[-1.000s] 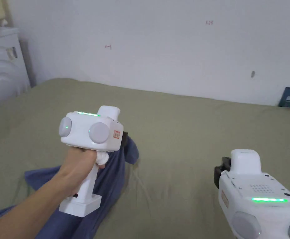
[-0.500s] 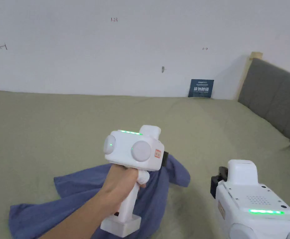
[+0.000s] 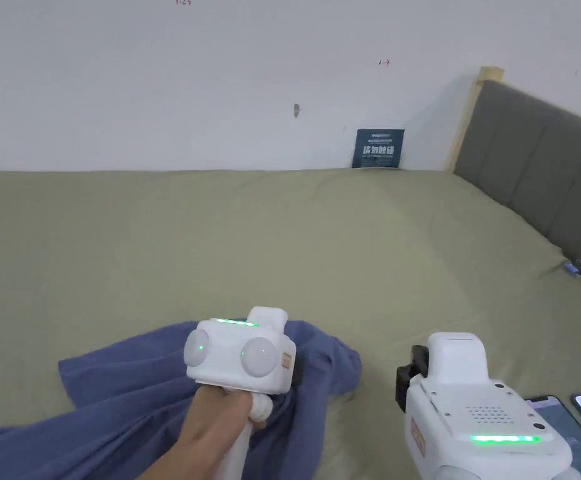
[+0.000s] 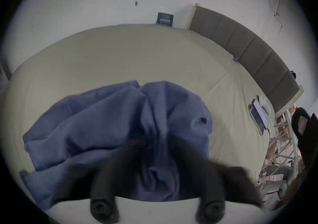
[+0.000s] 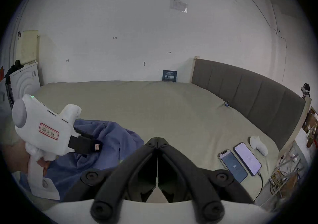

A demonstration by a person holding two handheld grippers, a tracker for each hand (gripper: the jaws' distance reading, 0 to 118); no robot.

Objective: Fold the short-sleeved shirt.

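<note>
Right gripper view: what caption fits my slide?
Right gripper shut, empty; left gripper bunches blue shirt on bed.

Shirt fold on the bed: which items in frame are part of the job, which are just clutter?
Job:
- blue shirt, bunched
- left hand-held gripper, clamped on the shirt
- right hand-held gripper, shut, holding nothing

Clutter:
- two phones
- white sock
- dark sign at the wall
</note>
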